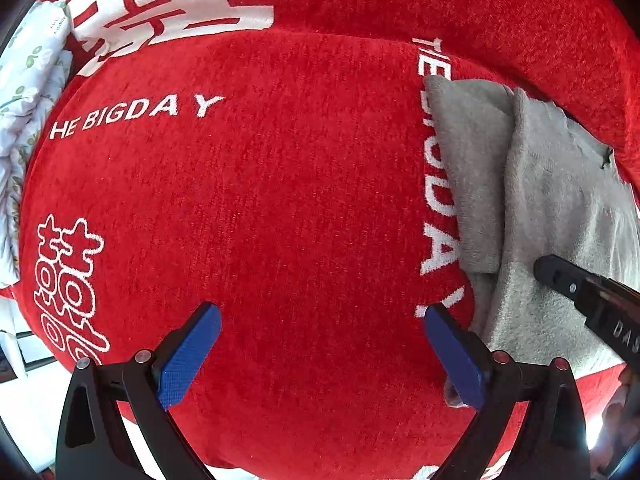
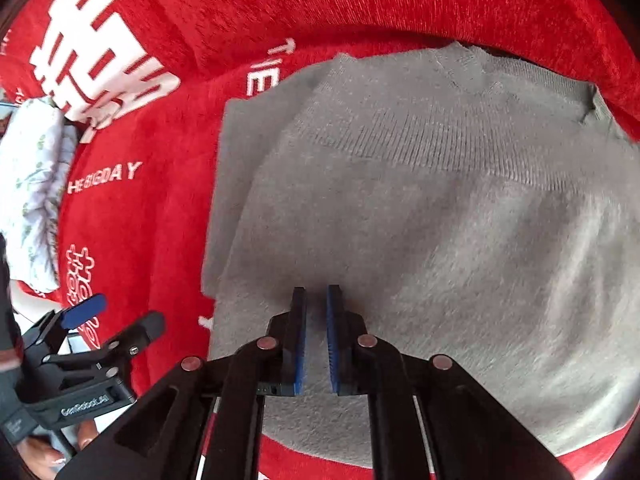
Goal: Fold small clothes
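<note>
We find the grey knit sweater lying flat on a red plush cover, which bears white lettering reading "THE BIGDAY" and white outlined characters. The garment occupies the right portion of the cover; its ribbed band runs across the upper part in the right wrist view, and one sleeve is folded inward along the garment's left edge, lying over part of a second line of white lettering. We record the right gripper poised directly over the lower middle of the sweater, its blue pads nearly together with only a narrow gap showing between them; no fabric is visible in that gap, and we cannot tell whether the tips touch the knit. The left gripper sits over bare red cover just beside the sweater's left edge, its blue-padded fingers spread wide and holding nothing. In the left wrist view, the black tip of the right gripper enters from the right edge above the grey fabric. A white floral-print cloth lies bunched at the far left margin of the cover.
</note>
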The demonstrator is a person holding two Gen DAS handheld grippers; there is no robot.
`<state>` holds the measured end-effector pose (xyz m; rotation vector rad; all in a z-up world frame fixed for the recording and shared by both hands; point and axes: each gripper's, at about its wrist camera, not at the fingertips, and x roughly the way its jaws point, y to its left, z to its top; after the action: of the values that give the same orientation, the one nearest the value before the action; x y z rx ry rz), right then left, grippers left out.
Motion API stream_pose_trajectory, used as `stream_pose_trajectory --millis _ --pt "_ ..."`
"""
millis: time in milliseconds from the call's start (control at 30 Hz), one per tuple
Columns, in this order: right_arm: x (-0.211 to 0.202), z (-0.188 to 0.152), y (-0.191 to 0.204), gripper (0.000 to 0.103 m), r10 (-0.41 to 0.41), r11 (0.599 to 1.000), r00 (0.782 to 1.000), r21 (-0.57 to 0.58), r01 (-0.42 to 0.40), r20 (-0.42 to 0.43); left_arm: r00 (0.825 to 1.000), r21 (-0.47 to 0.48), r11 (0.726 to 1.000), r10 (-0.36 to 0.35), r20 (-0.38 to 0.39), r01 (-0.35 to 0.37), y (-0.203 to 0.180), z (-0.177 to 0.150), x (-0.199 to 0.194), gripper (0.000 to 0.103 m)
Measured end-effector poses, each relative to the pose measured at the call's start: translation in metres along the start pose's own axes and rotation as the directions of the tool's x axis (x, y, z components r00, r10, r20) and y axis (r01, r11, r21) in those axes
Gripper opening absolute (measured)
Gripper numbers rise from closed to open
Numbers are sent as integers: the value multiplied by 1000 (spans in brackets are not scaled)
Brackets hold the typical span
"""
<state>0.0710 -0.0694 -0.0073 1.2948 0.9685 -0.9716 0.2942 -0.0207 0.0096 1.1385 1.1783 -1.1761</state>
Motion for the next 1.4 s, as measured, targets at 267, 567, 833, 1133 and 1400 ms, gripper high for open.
stream_pose_trajectory --millis 267,567,833,1133,1400 --pt "-16 -25 -6 35 69 997 997 47 -68 -21 1000 30 1000 2 3 -2 -17 -5 -3 102" --pt "-31 -59 -33 49 79 988 996 136 -72 -47 1000 62 998 -10 -3 10 -38 -8 -2 102" --pt "-37 -72 -50 50 96 977 994 197 -85 -48 1000 78 997 -16 -22 18 -46 -14 -2 102" --pt "-42 -84 -64 57 132 962 990 248 -118 -41 1000 92 996 -3 -5 3 -56 -19 -3 102" --pt "-45 -103 -89 57 263 889 964 379 -257 35 994 38 994 -100 -46 101 -47 -9 3 102"
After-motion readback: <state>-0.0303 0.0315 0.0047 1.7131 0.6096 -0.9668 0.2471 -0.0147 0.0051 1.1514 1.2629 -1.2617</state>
